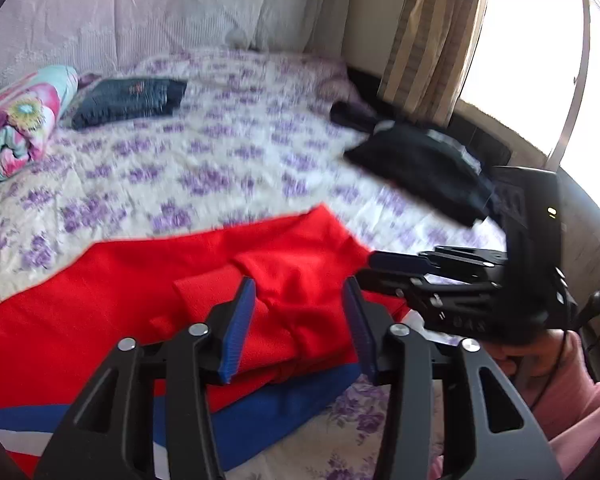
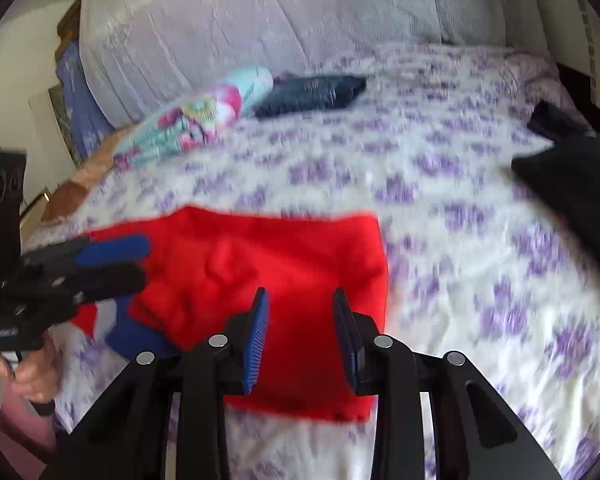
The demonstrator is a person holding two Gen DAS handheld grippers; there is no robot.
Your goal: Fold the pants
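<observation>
Red pants (image 1: 148, 280) with the blue and white stripe sit folded over on the bed (image 1: 228, 152) right under me, so I've got my left tool (image 1: 296, 332) and right tool (image 2: 300, 340) hovering over them, both partly open and holding nothing. Folded jeans (image 1: 128, 100), a flowery blanket roll (image 1: 20, 120) and a black garment (image 1: 420, 164) lie well apart, nothing in the way.

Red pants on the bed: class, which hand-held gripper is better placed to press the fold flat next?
Probably the right hand-held gripper: it hangs over the middle of the folded red pants, jaws apart and empty. The left hand-held gripper sits at their edge.
</observation>
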